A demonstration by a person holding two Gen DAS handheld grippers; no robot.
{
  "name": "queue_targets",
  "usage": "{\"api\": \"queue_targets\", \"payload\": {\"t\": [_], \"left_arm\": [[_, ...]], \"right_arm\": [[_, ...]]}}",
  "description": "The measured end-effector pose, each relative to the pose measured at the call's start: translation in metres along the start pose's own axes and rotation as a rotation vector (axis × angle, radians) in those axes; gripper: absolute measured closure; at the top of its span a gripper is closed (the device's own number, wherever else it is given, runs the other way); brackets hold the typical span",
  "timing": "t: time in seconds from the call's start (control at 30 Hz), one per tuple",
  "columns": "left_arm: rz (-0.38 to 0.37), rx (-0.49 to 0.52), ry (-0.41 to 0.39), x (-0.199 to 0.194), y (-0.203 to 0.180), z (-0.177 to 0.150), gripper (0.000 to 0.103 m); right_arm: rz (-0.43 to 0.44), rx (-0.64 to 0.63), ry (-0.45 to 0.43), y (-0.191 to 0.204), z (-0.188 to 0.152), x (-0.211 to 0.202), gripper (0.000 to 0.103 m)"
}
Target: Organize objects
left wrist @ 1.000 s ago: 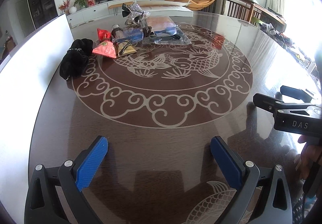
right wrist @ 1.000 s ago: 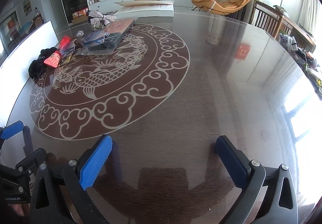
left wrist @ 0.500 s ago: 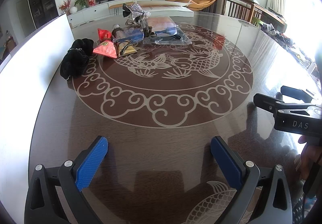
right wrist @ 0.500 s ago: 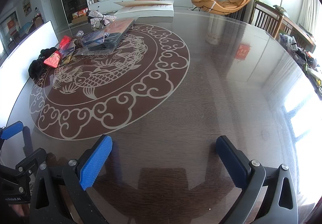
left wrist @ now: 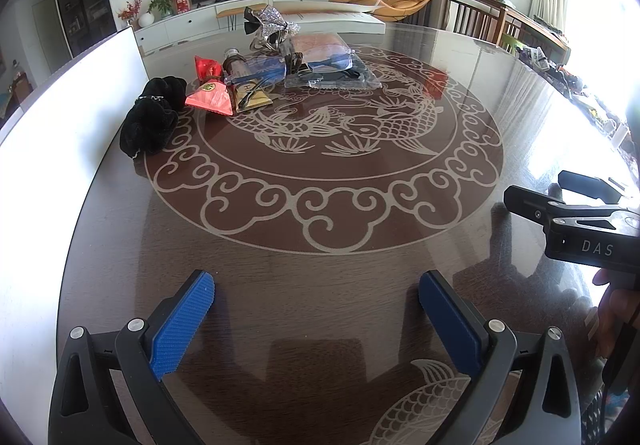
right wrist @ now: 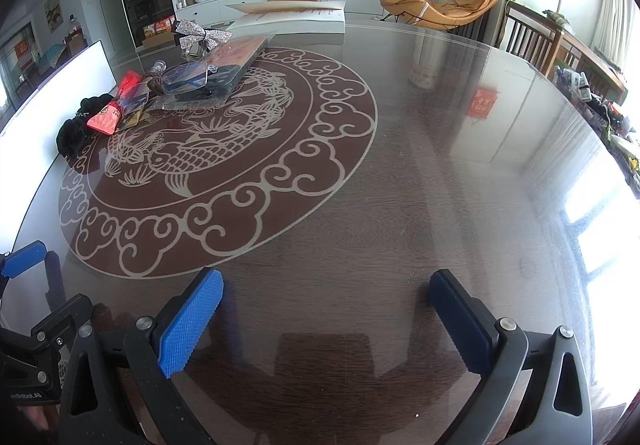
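A heap of small things lies at the far left of the round dark table (left wrist: 320,285): a black velvet pouch (left wrist: 154,121), a red triangular packet (left wrist: 212,99), a gold packet (left wrist: 252,95), a clear blue-printed bag (left wrist: 264,71), a flat plastic-wrapped pack (left wrist: 320,45) and a silver bow (left wrist: 272,23). From the right wrist the same heap shows far left, with the pouch (right wrist: 78,129) and bow (right wrist: 200,33). My left gripper (left wrist: 316,309) is open over bare table near the front edge. My right gripper (right wrist: 326,309) is open too, empty, far from the heap.
A tall white board (left wrist: 60,133) stands along the table's left edge. Another white board (right wrist: 288,19) lies at the far edge. Wooden chairs (right wrist: 532,41) and a cluttered sideboard stand to the right. A hand holds the right gripper's handle at the left wrist view's right edge.
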State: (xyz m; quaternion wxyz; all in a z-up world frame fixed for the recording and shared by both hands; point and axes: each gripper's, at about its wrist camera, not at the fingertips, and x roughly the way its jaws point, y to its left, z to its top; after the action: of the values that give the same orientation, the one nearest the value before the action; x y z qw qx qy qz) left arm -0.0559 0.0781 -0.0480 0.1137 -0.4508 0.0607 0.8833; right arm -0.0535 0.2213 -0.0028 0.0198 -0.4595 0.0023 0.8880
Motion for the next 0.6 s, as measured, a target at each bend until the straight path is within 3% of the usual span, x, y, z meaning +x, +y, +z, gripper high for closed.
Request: {"api": "queue_targets", "payload": {"t": [0.6], "left_arm": [[-0.029,0.038,0.017,-0.0045,0.0065,-0.0046,0.000]], "right_arm": [[0.001,0.000,0.000,0.0002,-0.0001,0.0001,0.000]]}}
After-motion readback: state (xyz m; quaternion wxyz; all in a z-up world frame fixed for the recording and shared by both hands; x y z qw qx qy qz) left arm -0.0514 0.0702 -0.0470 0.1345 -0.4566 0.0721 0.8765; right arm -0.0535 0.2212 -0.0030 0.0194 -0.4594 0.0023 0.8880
